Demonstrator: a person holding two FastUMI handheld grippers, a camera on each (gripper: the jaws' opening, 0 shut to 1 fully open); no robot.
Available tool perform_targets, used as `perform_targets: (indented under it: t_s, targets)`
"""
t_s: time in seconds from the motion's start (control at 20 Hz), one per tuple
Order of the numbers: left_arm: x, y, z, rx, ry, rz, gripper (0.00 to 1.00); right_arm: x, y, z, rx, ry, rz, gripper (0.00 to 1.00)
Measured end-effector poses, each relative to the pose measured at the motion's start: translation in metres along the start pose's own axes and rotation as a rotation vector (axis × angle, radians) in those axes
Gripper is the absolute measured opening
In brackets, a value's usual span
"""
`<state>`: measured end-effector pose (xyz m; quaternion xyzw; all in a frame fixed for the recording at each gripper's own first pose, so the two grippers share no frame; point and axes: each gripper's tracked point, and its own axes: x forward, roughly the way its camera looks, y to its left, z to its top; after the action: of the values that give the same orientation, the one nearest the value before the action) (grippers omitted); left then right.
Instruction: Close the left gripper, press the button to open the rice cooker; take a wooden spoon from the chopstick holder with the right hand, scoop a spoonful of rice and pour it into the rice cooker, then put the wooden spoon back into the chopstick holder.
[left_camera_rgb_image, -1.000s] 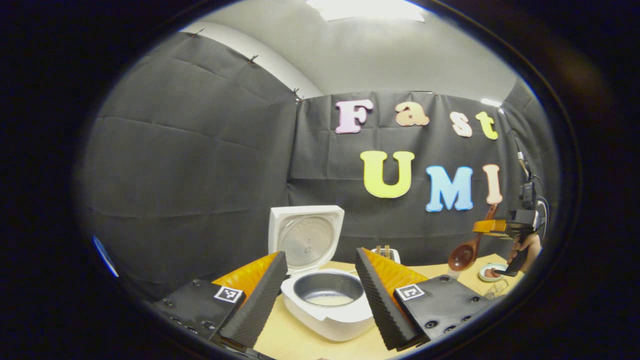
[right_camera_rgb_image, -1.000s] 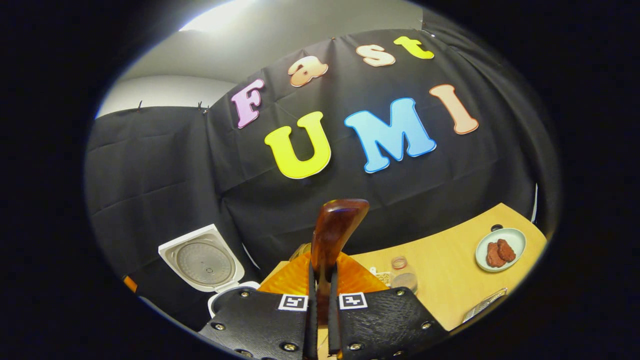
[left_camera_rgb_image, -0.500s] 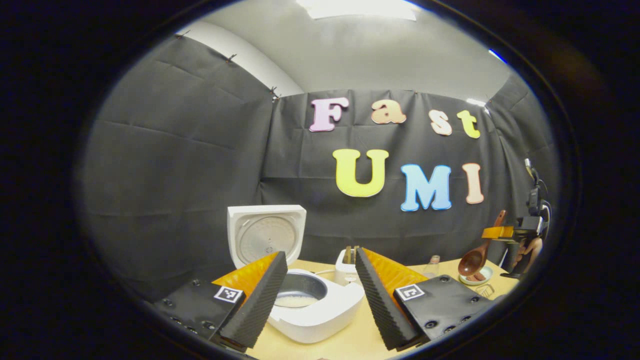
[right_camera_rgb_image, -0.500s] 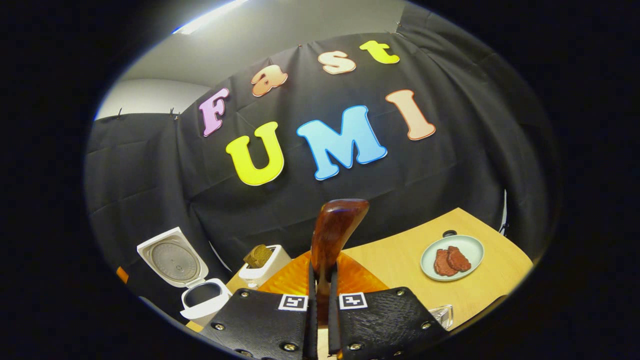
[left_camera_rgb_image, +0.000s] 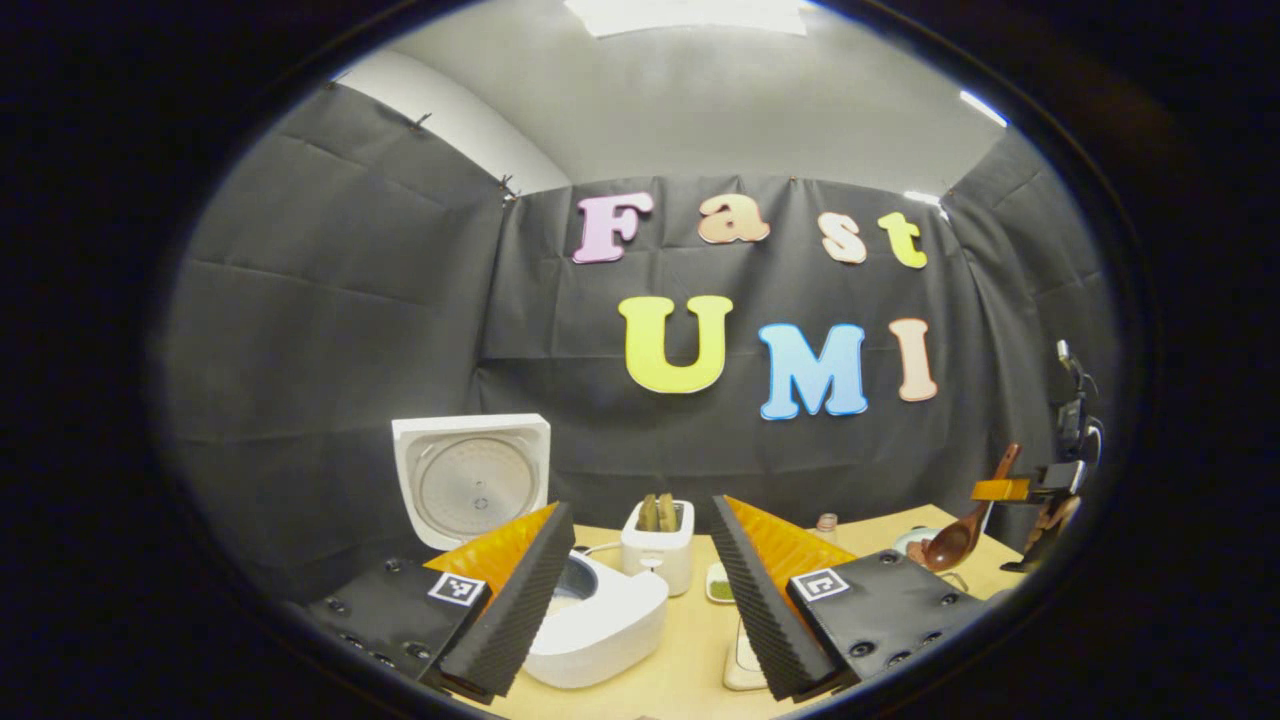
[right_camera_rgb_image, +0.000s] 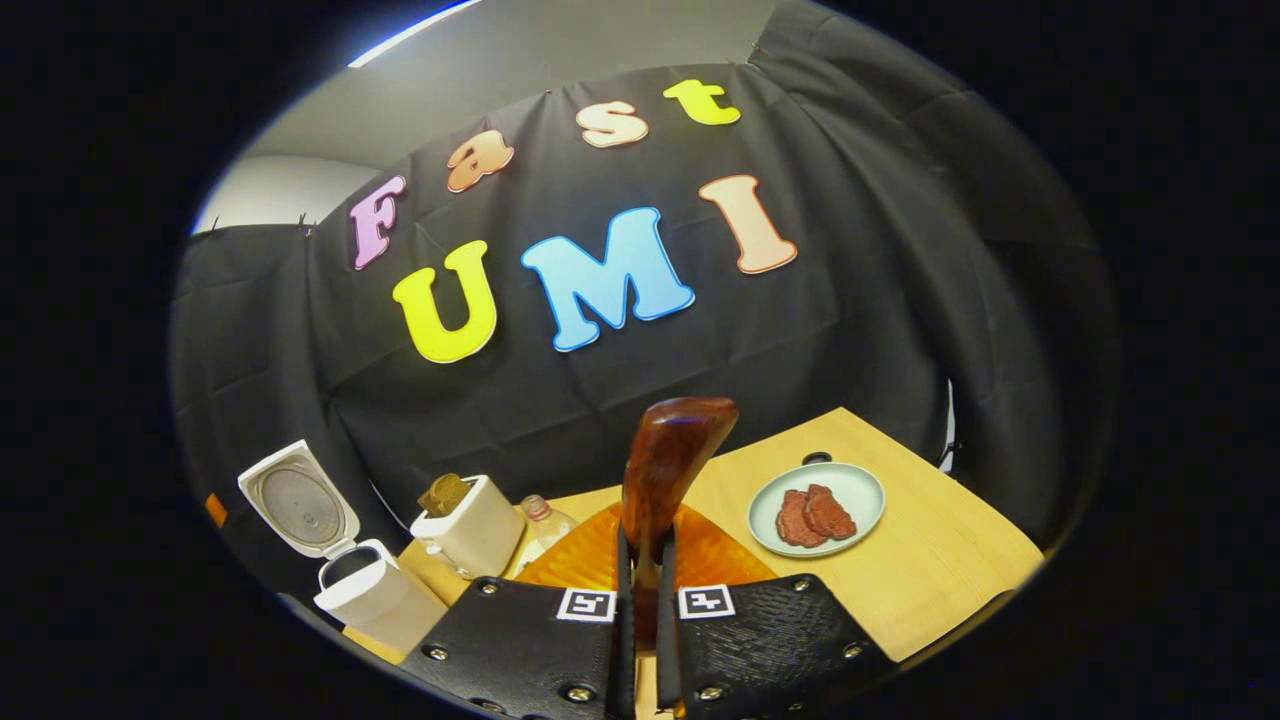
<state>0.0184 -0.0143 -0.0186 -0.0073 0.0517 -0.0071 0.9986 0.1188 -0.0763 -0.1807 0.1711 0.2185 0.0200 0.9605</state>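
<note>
The white rice cooker (left_camera_rgb_image: 610, 625) stands with its lid (left_camera_rgb_image: 470, 480) raised, partly behind my left finger. My left gripper (left_camera_rgb_image: 635, 600) is open with nothing between its fingers. Just behind the cooker is the white chopstick holder (left_camera_rgb_image: 657, 548) with wooden pieces sticking out. Far right, my right gripper (left_camera_rgb_image: 1035, 487) holds the wooden spoon (left_camera_rgb_image: 955, 540), bowl hanging low over the table. In the right gripper view my right gripper (right_camera_rgb_image: 645, 548) is shut on the spoon's handle (right_camera_rgb_image: 668, 465), which stands up between the fingers. The cooker (right_camera_rgb_image: 365, 597) and the holder (right_camera_rgb_image: 465, 530) lie to its lower left.
A pale plate (right_camera_rgb_image: 855, 485) carrying red meat slices sits on the wooden table (right_camera_rgb_image: 950, 560) to the right. A small bottle (right_camera_rgb_image: 545, 520) stands beside the holder. A small dish of something green (left_camera_rgb_image: 720, 585) and a flat pale object (left_camera_rgb_image: 742, 662) lie near my left fingers.
My right gripper has carried the spoon rightward and lower, away from the cooker. My left gripper has turned right, so the cooker slid left in its view. Neither gripper's state changed.
</note>
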Motion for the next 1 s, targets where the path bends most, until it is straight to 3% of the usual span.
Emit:
perform_targets:
  t_s: [0.4,0.6,0.75,0.8,0.85,1.0]
  targets:
    - [0.002,-0.031,0.004,0.043,0.001,-0.025,0.95,-0.003,-0.051,-0.044,-0.011,0.081,-0.073,0.09]
    - [-0.001,-0.039,-0.001,0.049,0.011,-0.022,0.96,0.001,-0.055,-0.068,0.013,0.139,-0.064,0.09]
    - [0.000,-0.042,-0.003,0.049,0.016,-0.018,0.95,0.001,-0.053,-0.073,0.026,0.144,-0.033,0.15]
    - [0.000,-0.042,-0.004,0.046,0.014,-0.016,0.95,-0.001,-0.056,-0.072,0.015,0.139,-0.045,0.21]
    - [0.000,-0.042,-0.004,0.041,0.014,-0.017,0.95,-0.001,-0.060,-0.069,-0.002,0.127,-0.054,0.50]
    - [0.001,-0.045,-0.006,0.029,0.014,-0.023,0.96,-0.012,-0.068,-0.049,-0.072,0.062,-0.105,0.86]
